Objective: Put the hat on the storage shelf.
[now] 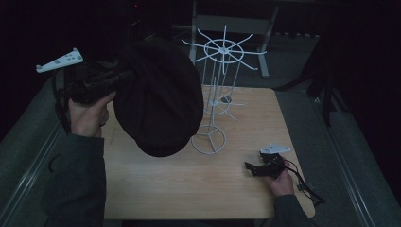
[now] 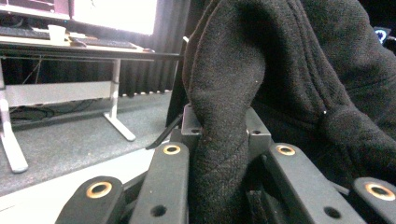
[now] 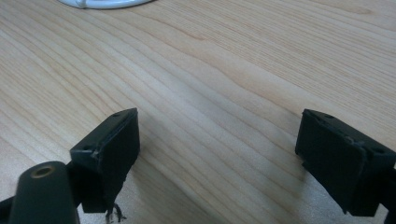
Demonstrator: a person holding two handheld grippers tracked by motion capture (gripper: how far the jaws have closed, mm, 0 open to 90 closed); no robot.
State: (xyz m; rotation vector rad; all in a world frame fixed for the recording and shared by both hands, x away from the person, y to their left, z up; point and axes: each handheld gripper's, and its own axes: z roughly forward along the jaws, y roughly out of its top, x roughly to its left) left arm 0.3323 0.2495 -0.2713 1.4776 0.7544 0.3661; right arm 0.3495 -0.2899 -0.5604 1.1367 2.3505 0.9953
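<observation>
A black cloth cap (image 1: 158,97) hangs in the air over the left half of the wooden table (image 1: 189,184), next to a white wire stand (image 1: 217,90) with radiating arms. My left gripper (image 1: 101,82), held up at the left, is shut on a fold of the cap (image 2: 224,121); the fabric is pinched between its jaws. My right gripper (image 1: 253,168) rests low at the table's right front. Its jaws stand wide apart over bare wood (image 3: 219,107), with nothing between them. The stand's round base (image 3: 102,3) shows at the top of the right gripper view.
Grey carpet surrounds the table. A desk frame with white legs (image 2: 116,116) and a bright monitor stands beyond the cap in the left gripper view. A grey bench (image 1: 231,23) stands behind the stand. A cable (image 1: 307,189) trails from the right gripper.
</observation>
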